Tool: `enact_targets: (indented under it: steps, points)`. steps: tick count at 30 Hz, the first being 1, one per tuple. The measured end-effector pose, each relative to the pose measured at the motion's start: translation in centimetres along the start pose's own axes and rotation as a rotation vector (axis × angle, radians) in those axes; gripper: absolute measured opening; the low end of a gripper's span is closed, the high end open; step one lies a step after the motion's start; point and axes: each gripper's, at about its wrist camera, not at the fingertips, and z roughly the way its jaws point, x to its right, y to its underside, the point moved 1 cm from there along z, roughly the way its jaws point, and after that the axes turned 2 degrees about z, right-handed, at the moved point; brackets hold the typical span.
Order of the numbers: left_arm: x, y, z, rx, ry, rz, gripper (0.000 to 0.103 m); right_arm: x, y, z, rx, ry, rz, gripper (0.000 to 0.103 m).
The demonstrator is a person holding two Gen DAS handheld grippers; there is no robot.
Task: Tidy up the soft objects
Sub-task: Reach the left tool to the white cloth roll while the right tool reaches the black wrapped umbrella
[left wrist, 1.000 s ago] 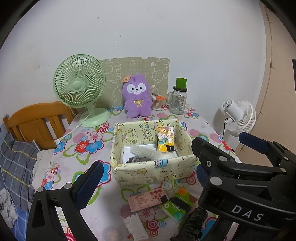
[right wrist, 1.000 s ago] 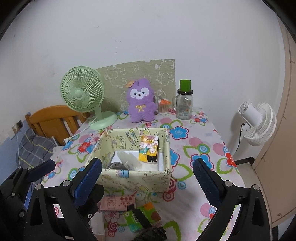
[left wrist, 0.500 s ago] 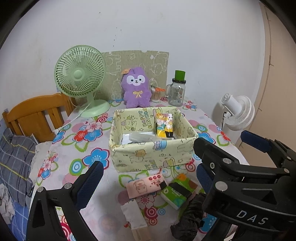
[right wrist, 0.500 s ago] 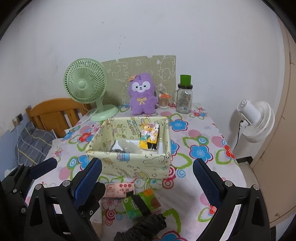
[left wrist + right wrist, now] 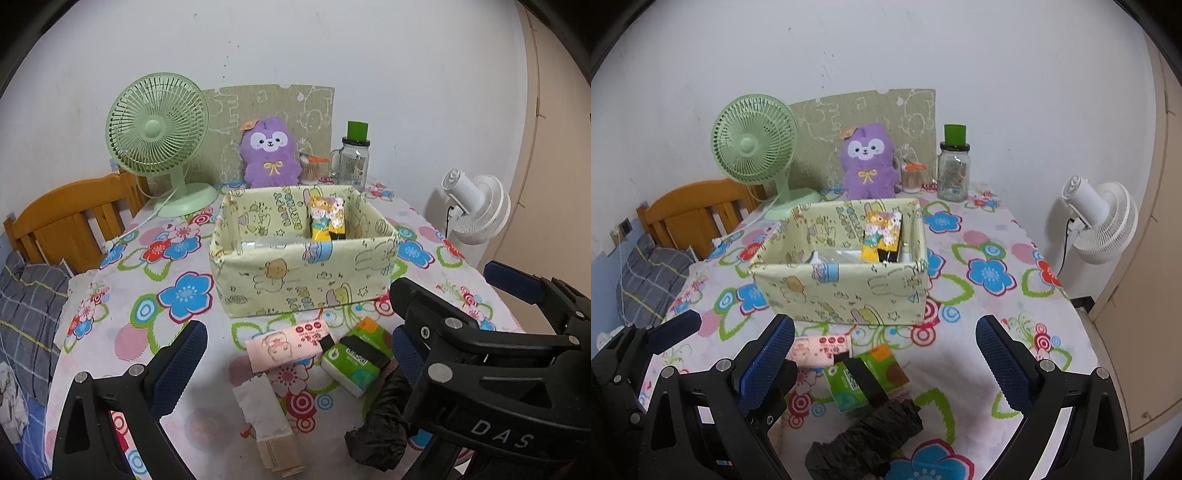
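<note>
A pale green fabric box (image 5: 306, 284) (image 5: 849, 291) stands mid-table with a yellow packet (image 5: 327, 218) and a clear bag inside. In front of it lie a pink tissue pack (image 5: 286, 345) (image 5: 820, 350), a green tissue pack (image 5: 354, 360) (image 5: 866, 380), a white pack (image 5: 262, 406) and a crumpled black cloth (image 5: 384, 424) (image 5: 868, 439). A purple plush (image 5: 269, 153) (image 5: 868, 162) sits at the back. My left gripper (image 5: 295, 354) is open above the packs. My right gripper (image 5: 884, 354) is open over the green pack and black cloth.
A green desk fan (image 5: 159, 129) and a glass jar with green lid (image 5: 354, 158) stand at the table's back. A white fan (image 5: 1100, 221) stands right of the table. A wooden chair (image 5: 66, 225) and a plaid pillow are at the left.
Both grippers have pulled back and lower toward the table's near edge. The box looks farther, and the packs and black cloth now lie between the fingers.
</note>
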Motion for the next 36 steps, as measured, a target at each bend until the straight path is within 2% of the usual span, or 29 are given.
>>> enact_targets:
  steps: [23, 36]
  points:
    - [0.1, 5.5, 2.6, -0.079, -0.017, -0.035, 0.097, 0.3, 5.7, 2.3, -0.092, -0.006, 0.023, 0.100]
    - [0.2, 7.9, 4.0, -0.135, -0.037, -0.037, 0.096, 0.2, 8.5, 3.5, -0.153, 0.030, 0.040, 0.097]
